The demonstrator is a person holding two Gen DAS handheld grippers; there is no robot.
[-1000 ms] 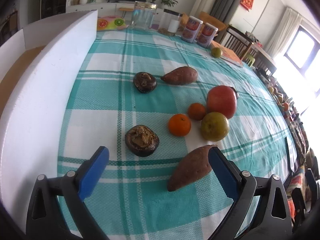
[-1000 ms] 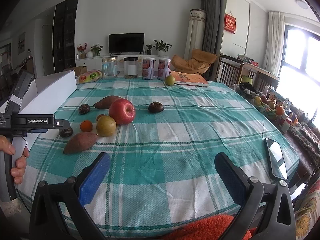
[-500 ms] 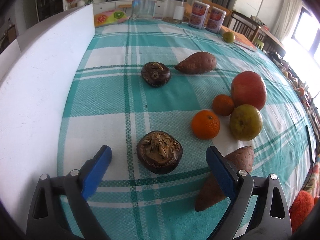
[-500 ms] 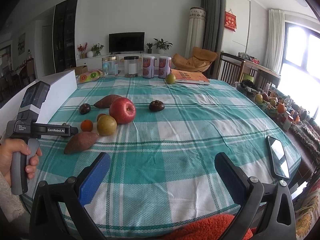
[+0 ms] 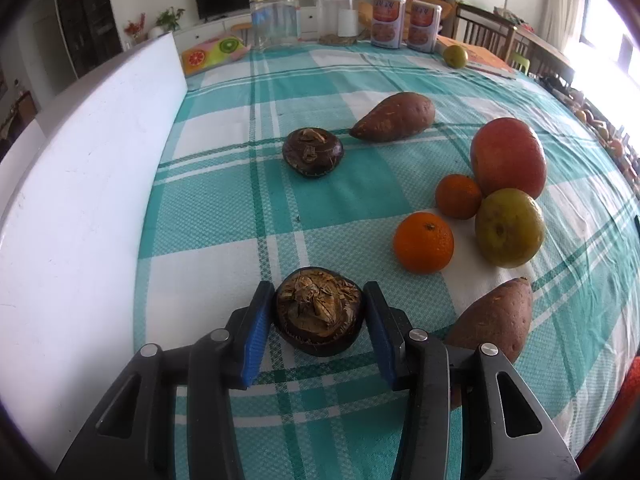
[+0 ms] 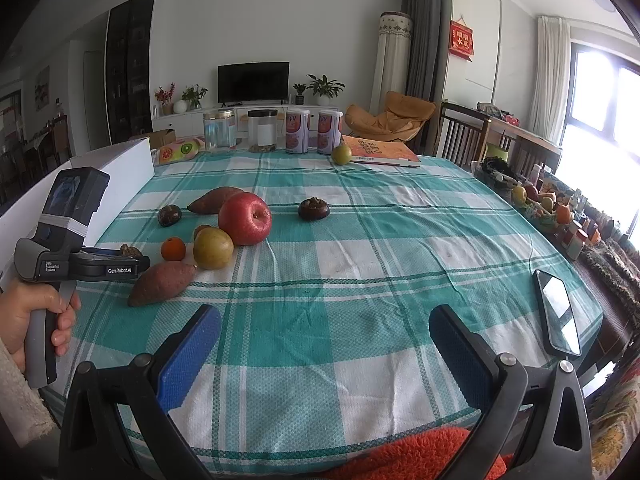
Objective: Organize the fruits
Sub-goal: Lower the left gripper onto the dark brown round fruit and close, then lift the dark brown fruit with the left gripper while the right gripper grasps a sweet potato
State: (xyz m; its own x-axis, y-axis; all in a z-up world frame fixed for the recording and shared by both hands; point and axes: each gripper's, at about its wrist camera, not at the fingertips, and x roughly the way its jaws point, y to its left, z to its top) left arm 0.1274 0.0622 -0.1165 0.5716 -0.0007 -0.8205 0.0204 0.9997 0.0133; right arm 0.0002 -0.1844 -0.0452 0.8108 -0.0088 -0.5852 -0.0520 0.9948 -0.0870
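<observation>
My left gripper (image 5: 319,312) is shut on a dark brown water chestnut (image 5: 319,317) that rests on the checked tablecloth; it also shows in the right wrist view (image 6: 130,251). Ahead lie a second water chestnut (image 5: 313,152), a sweet potato (image 5: 394,117), two oranges (image 5: 423,241), a green-yellow pear (image 5: 509,227), a red apple (image 5: 507,157) and a near sweet potato (image 5: 494,322). My right gripper (image 6: 325,338) is open and empty over the table's near edge. A third water chestnut (image 6: 313,208) sits mid-table.
A white box wall (image 5: 80,184) runs along the left. Jars and cans (image 6: 296,131), a green fruit (image 6: 341,154) and a book (image 6: 380,151) stand at the far edge. A phone (image 6: 557,311) lies at the right edge. A fruit basket (image 6: 538,204) is beyond it.
My left gripper has moved forward and closed its jaws on the near water chestnut. The right gripper has stayed still and open.
</observation>
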